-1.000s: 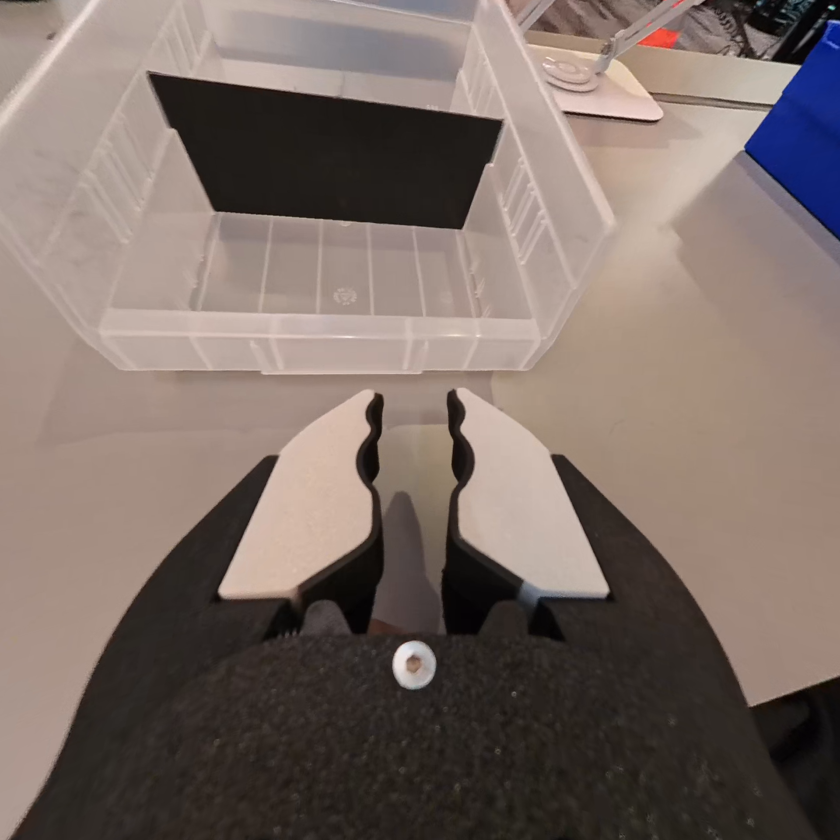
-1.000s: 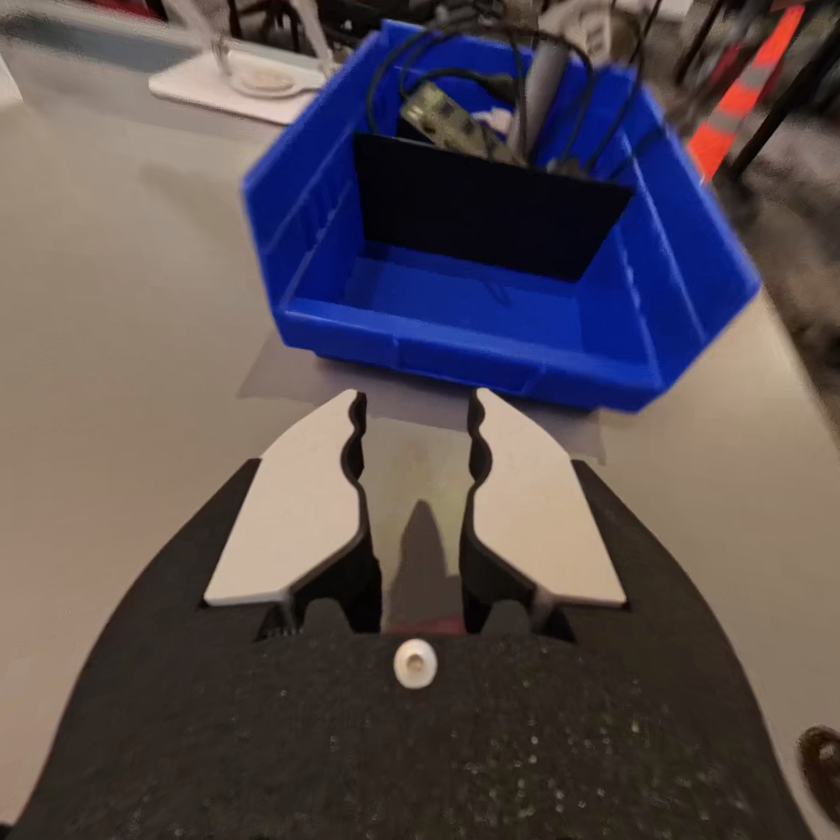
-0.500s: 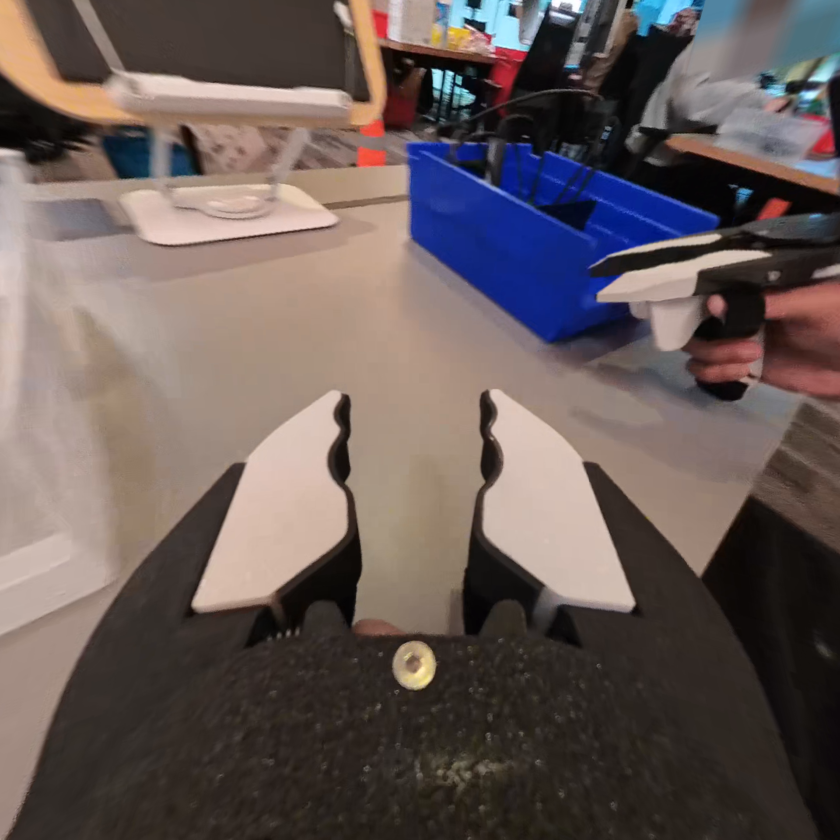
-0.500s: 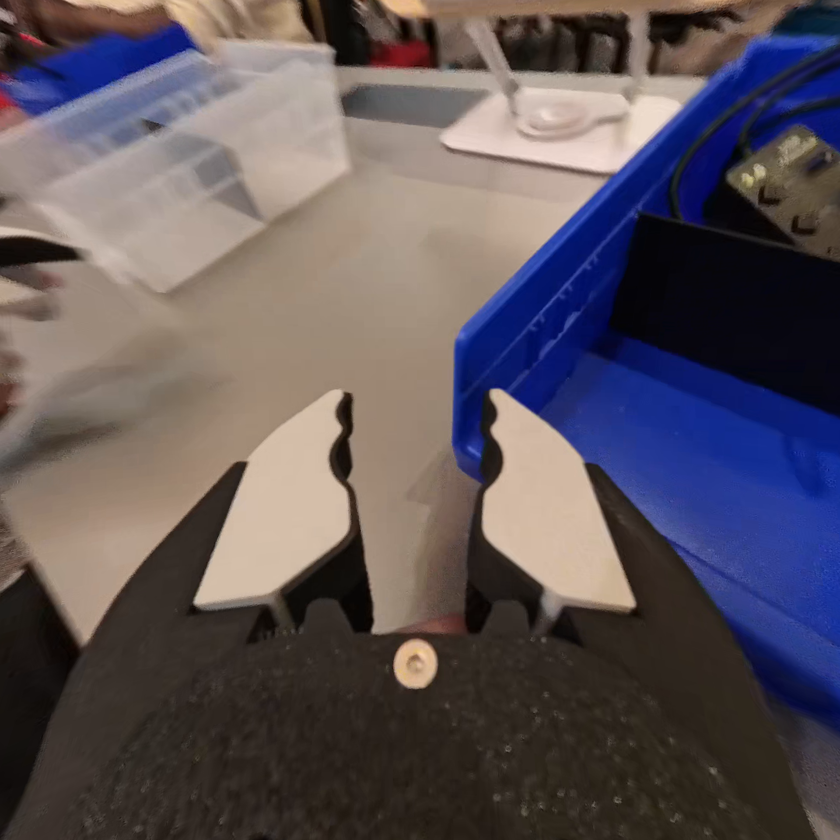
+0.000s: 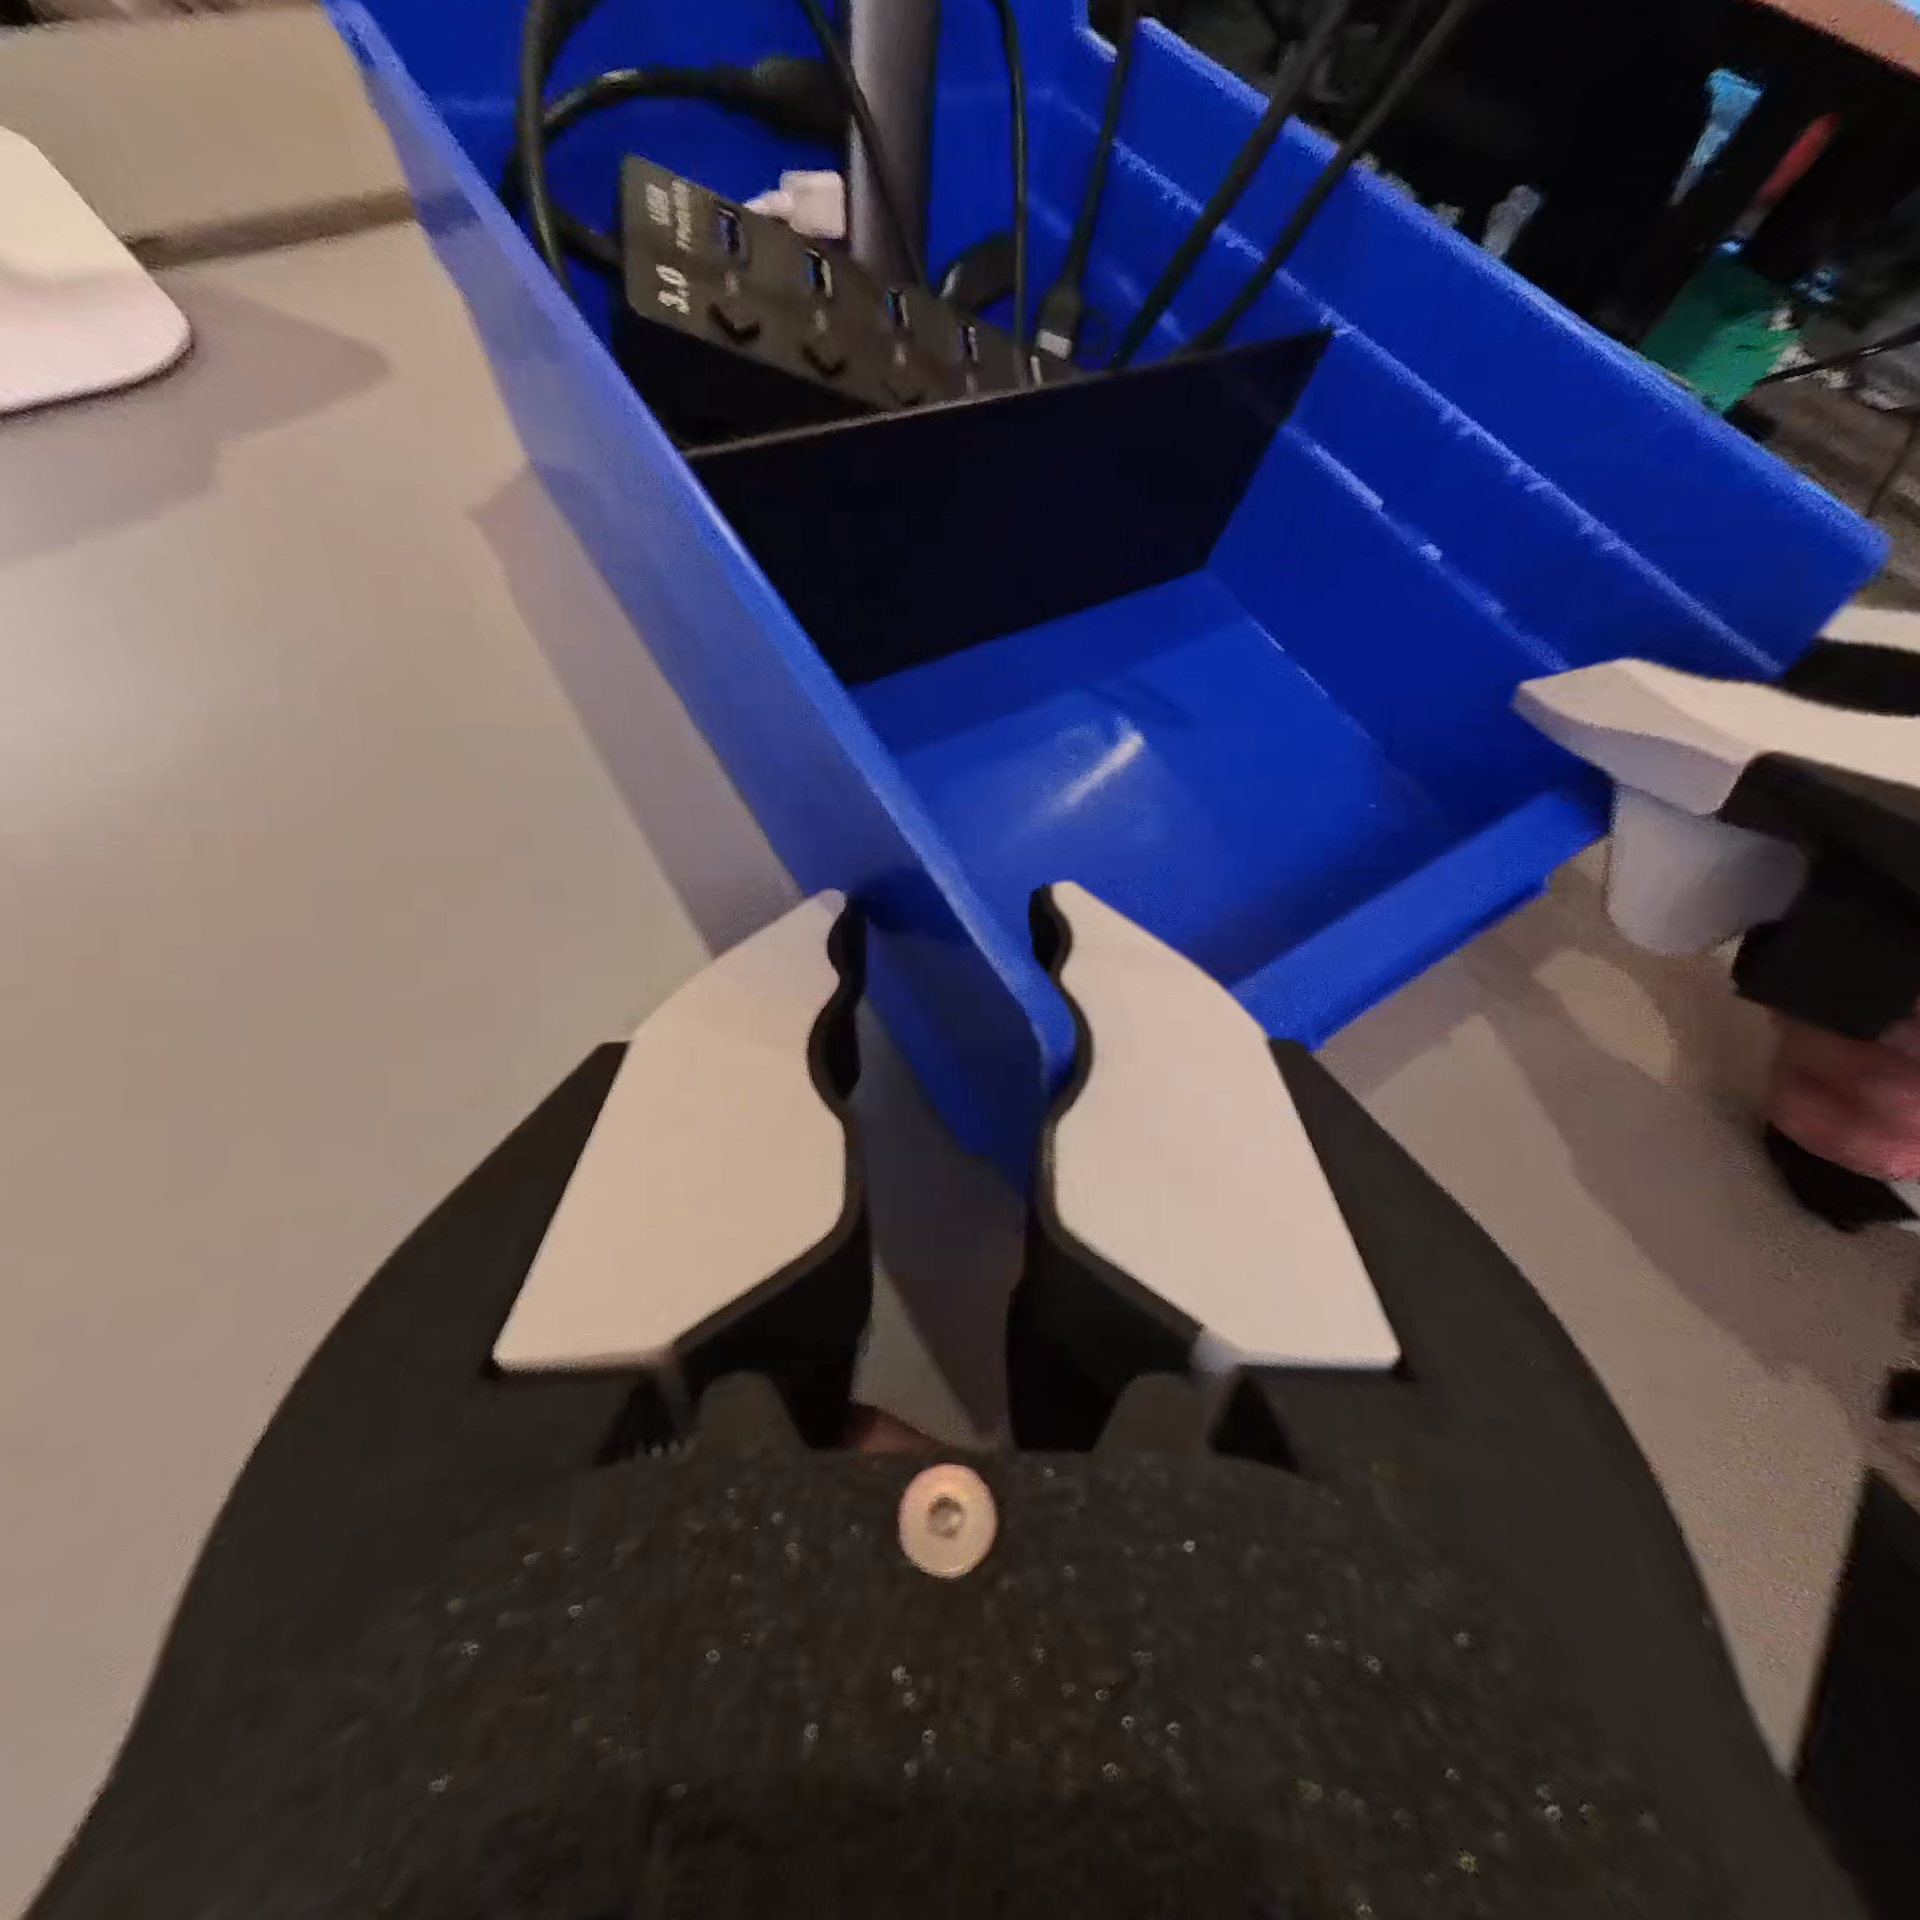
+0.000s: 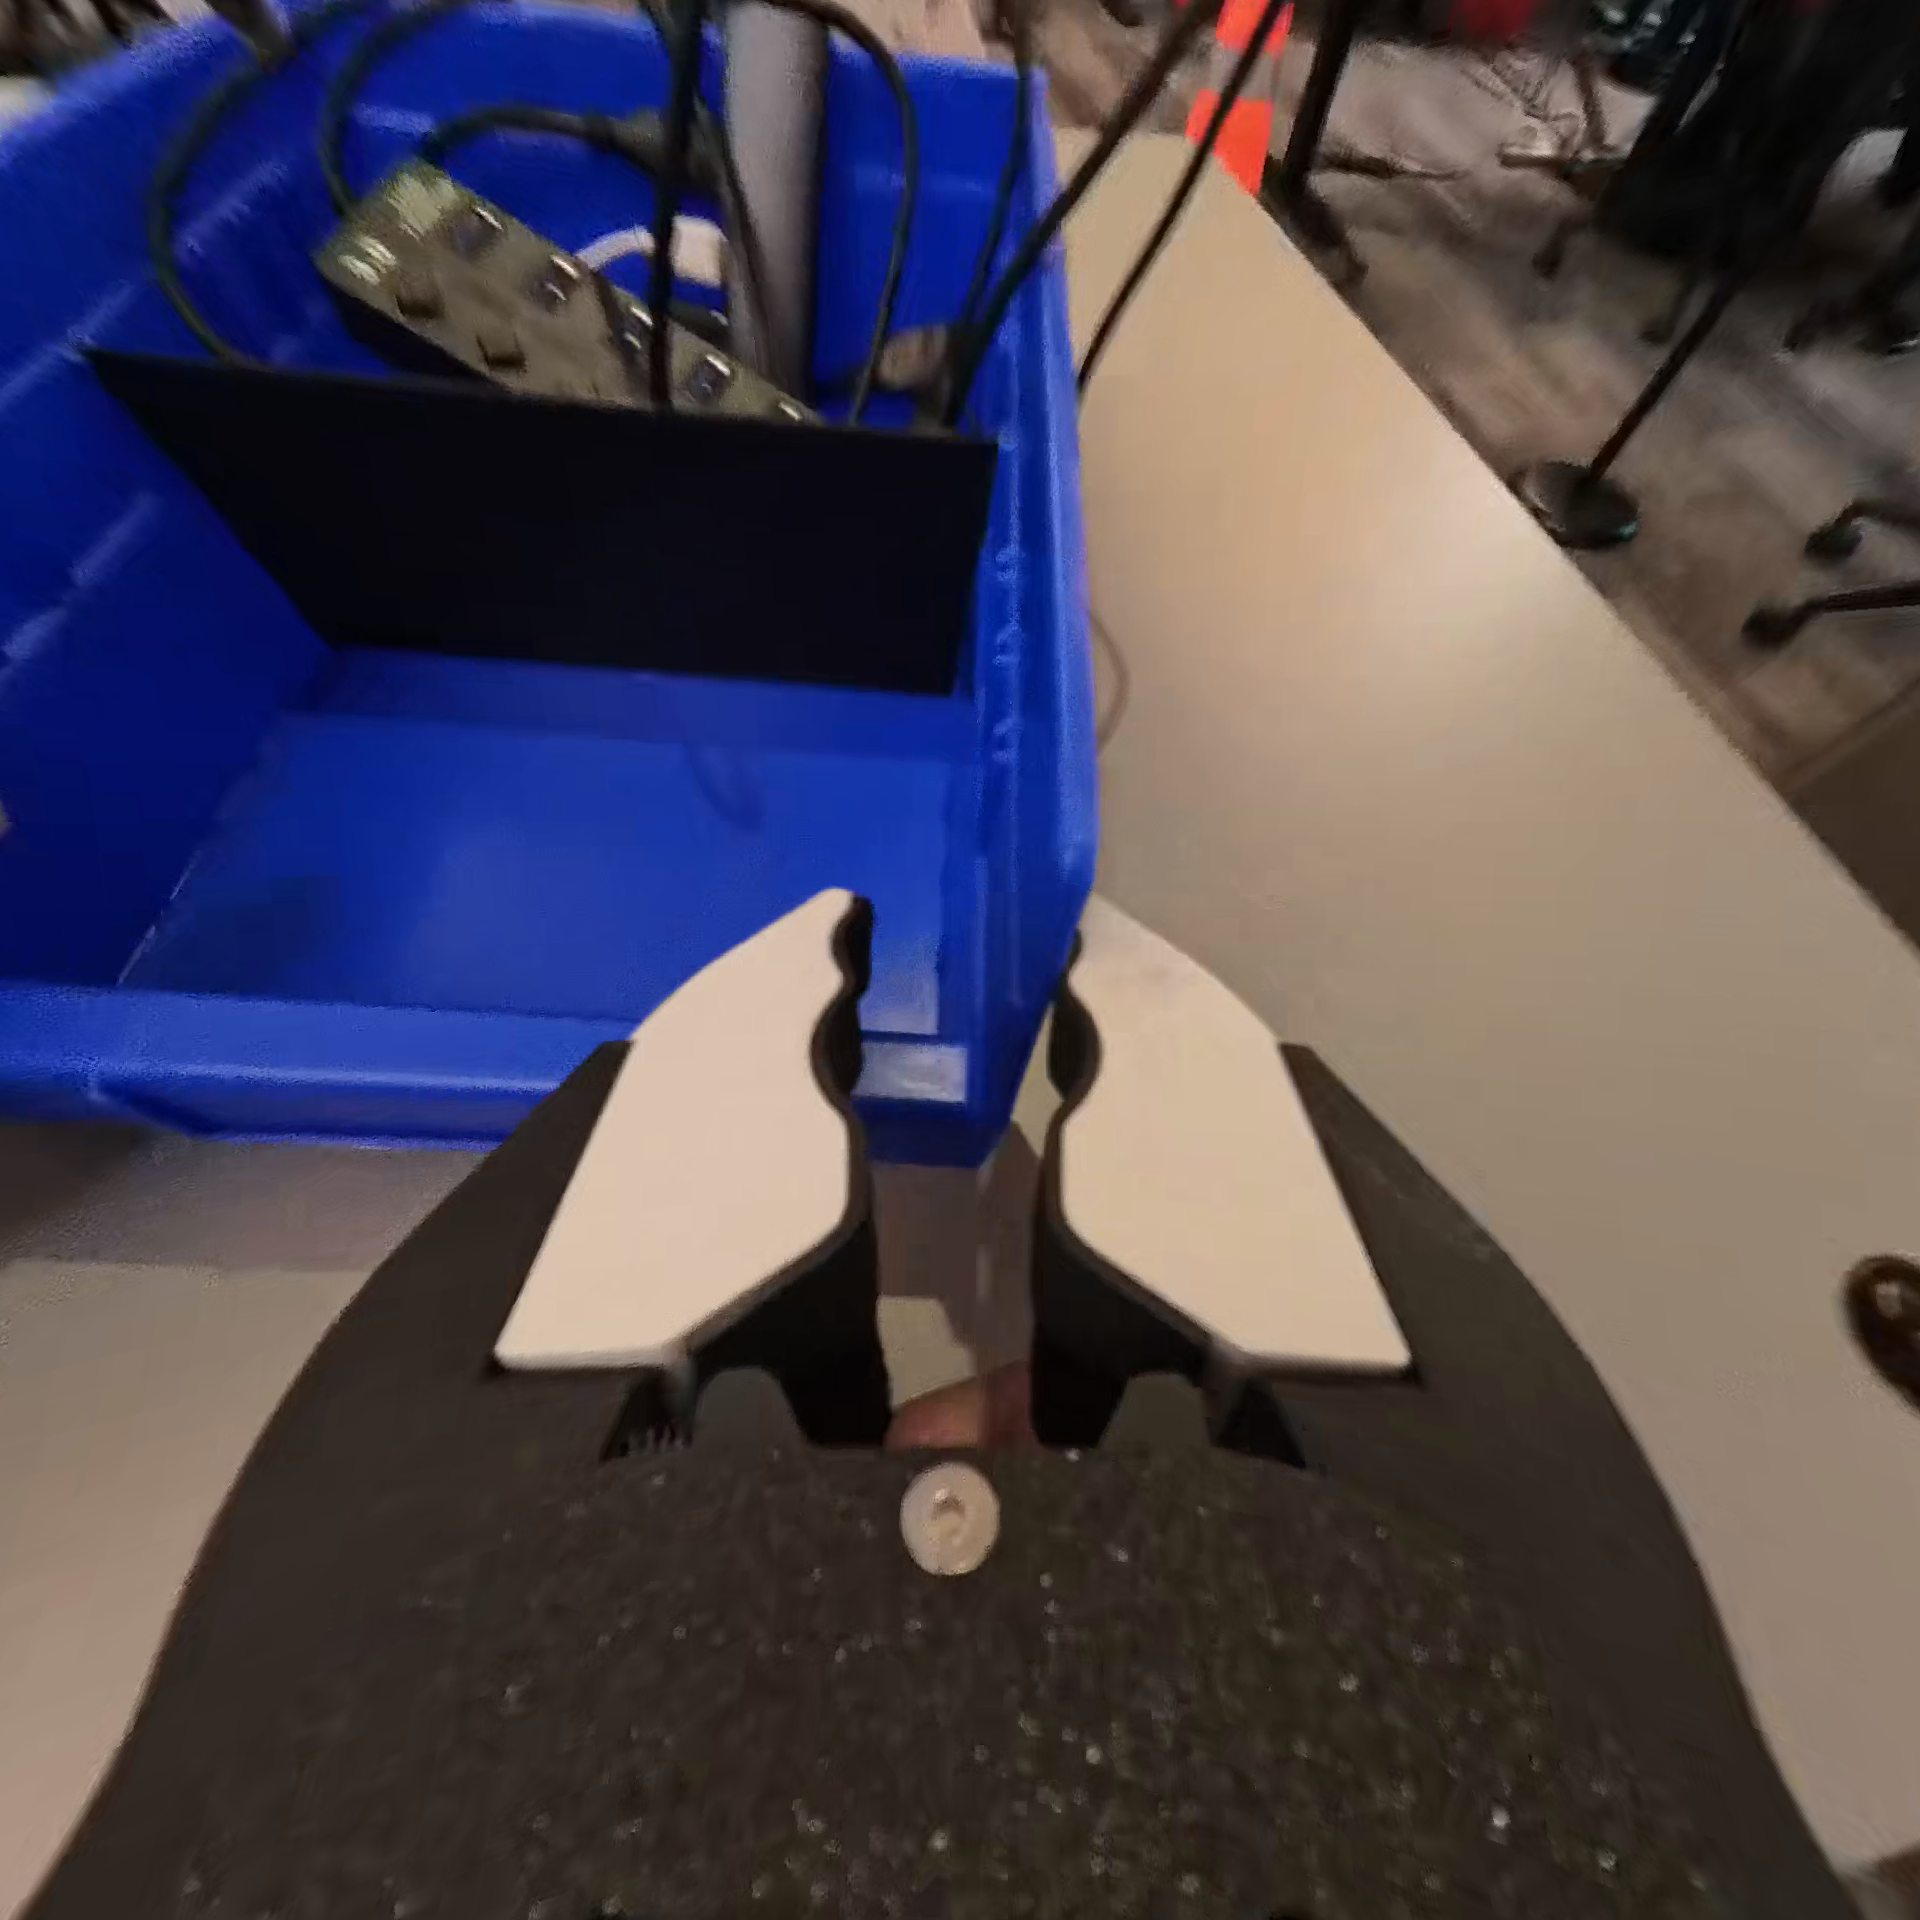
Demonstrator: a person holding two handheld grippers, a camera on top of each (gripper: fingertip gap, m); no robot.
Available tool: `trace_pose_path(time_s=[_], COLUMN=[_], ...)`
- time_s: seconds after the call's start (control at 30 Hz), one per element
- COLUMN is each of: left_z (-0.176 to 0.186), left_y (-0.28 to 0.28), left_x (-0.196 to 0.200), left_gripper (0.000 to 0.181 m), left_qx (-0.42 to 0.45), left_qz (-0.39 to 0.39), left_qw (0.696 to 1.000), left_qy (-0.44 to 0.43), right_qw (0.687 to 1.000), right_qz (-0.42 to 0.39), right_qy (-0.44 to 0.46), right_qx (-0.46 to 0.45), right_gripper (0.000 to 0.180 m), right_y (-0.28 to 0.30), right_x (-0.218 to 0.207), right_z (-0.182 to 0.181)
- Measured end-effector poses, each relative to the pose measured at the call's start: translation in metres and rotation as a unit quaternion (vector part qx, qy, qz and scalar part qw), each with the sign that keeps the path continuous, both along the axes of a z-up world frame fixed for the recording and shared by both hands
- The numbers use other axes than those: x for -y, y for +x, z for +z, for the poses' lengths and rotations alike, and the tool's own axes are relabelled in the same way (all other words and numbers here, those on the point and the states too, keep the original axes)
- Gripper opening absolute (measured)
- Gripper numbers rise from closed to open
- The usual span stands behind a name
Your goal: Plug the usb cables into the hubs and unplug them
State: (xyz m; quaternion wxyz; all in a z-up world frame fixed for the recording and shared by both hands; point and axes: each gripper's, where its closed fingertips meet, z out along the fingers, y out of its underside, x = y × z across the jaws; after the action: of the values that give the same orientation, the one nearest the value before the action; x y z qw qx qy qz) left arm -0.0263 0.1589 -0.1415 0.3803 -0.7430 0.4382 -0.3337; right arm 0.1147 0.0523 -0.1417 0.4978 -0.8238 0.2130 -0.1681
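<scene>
Both grippers [image 5: 943, 925] [image 6: 961, 935] straddle bin [image 5: 1558, 499] corners — seemingly unclamped

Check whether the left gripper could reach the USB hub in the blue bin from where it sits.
Probably not directly. The left gripper is open astride the blue bin's near corner wall, and the black divider stands between it and the USB hub. It would have to lift over both.

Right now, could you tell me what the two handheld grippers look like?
The left gripper and right gripper match: each has a speckled matte black body, two pale grey fingers with wavy black inner pads, and a silver hex screw centred behind them. No cables or markings show on either.
</scene>
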Motion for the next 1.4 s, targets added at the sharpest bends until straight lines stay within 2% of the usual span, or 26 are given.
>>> trace_pose_path(time_s=[0.03,0.1,0.27,0.5,0.67,0.8,0.9,0.97,1.1,1.13,1.23,1.27,1.33,1.4], left_z=[0.0,0.002,0.014,0.04,0.028,0.011,0.01,0.012,0.068,0.078,0.083,0.077,0.058,0.041], left_y=[-0.003,-0.015,-0.062,-0.143,-0.202,-0.226,-0.229,-0.227,-0.244,-0.259,-0.352,-0.385,-0.44,-0.473], left_x=[-0.004,-0.012,-0.03,-0.068,-0.083,-0.087,-0.086,-0.08,-0.075,-0.076,-0.099,-0.107,-0.124,-0.14], left_gripper=[0.026,0.018,0.006,0.004,0.004,0.006,0.009,0.017,0.035,0.038,0.044,0.045,0.059,0.068], left_qx=[-0.007,-0.014,-0.008,-0.004,-0.019,-0.036,-0.042,-0.029,0.095,0.101,0.049,0.042,0.025,-0.004], left_qz=[0.013,0.039,0.104,0.2,0.261,0.252,0.237,0.215,0.214,0.221,0.322,0.349,0.377,0.362], left_qw=[1.0,0.999,0.992,0.973,0.96,0.963,0.965,0.972,0.971,0.969,0.942,0.934,0.926,0.932], left_qy=[0.006,0.021,0.067,0.117,0.094,0.09,0.103,0.089,0.042,0.044,0.08,0.067,0.021,-0.005], right_qw=[1.0,0.999,0.999,0.995,0.991,0.989,0.985,0.98,0.965,0.962,0.961,0.958,0.951,0.945], right_qz=[-0.005,-0.001,0.007,0.057,0.115,0.144,0.17,0.196,0.254,0.259,0.247,0.253,0.266,0.276], right_qy=[0.018,0.029,0.028,0.07,0.056,0.028,0.029,0.017,0.06,0.071,0.08,0.072,0.062,0.063], right_qx=[-0.004,-0.012,0.014,0.035,0.026,0.011,0.024,0.023,0.033,0.042,0.094,0.111,0.142,0.164], right_gripper=[0.028,0.002,0.002,0.002,0.002,0.002,0.003,0.005,0.019,0.019,0.024,0.024,0.023,0.023], right_y=[-0.002,-0.009,-0.052,-0.117,-0.165,-0.189,-0.193,-0.193,-0.197,-0.197,-0.187,-0.189,-0.195,-0.204], right_x=[-0.002,-0.002,-0.017,-0.074,-0.111,-0.124,-0.123,-0.121,-0.111,-0.108,-0.097,-0.095,-0.09,-0.085], right_z=[0.002,0.006,0.018,0.041,0.035,0.015,0.008,0.005,0.028,0.034,0.041,0.041,0.04,0.039])
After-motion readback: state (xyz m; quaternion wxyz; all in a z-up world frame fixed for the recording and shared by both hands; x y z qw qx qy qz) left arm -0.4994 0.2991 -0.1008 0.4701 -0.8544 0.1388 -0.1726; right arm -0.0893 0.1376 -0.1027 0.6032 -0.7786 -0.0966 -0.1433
